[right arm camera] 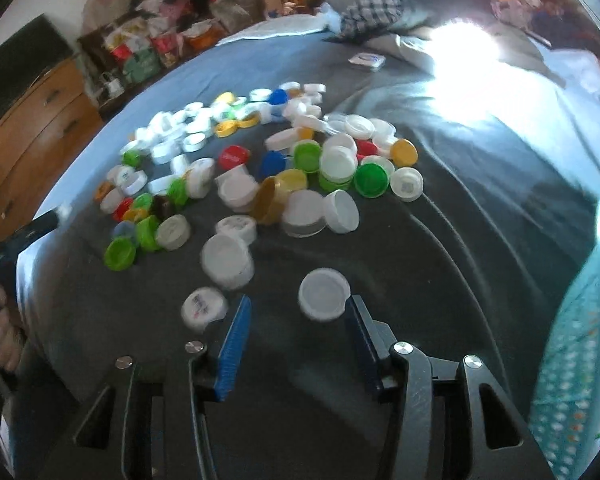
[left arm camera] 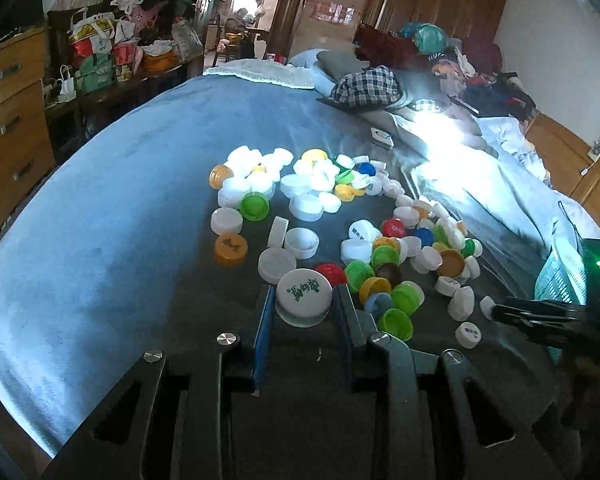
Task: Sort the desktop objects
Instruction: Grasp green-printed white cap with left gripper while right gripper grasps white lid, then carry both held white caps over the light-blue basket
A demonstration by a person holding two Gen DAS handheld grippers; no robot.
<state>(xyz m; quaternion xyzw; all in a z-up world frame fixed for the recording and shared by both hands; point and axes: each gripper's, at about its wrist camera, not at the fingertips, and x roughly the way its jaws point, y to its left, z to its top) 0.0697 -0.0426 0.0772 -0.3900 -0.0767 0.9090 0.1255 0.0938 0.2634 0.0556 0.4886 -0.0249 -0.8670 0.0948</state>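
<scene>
Left claw (left arm camera: 304, 300) clamped shut on a large white cap (left arm camera: 303, 294), held just clear of the grey-blue bed cover (left arm camera: 100, 240). Right claw (right arm camera: 296, 320) partly open and empty, pads (right arm camera: 236, 332) well apart, with a plain white cap (right arm camera: 324, 294) lying on the bed just off the inner face of the right-hand pad. Looks like the pick-up step of sorting: one cap gripped, a second lined up. Next calls for carrying the held cap to its place, likely the teal perforated basket (right arm camera: 572, 340) at the right edge, and centring the open claw over its cap before squeezing. Farther out, a loose heap of caps (left arm camera: 320, 200): white, green, yellow, red, blue. Green characters printed on the held cap, not legible; small marks on others too blurred to read.
</scene>
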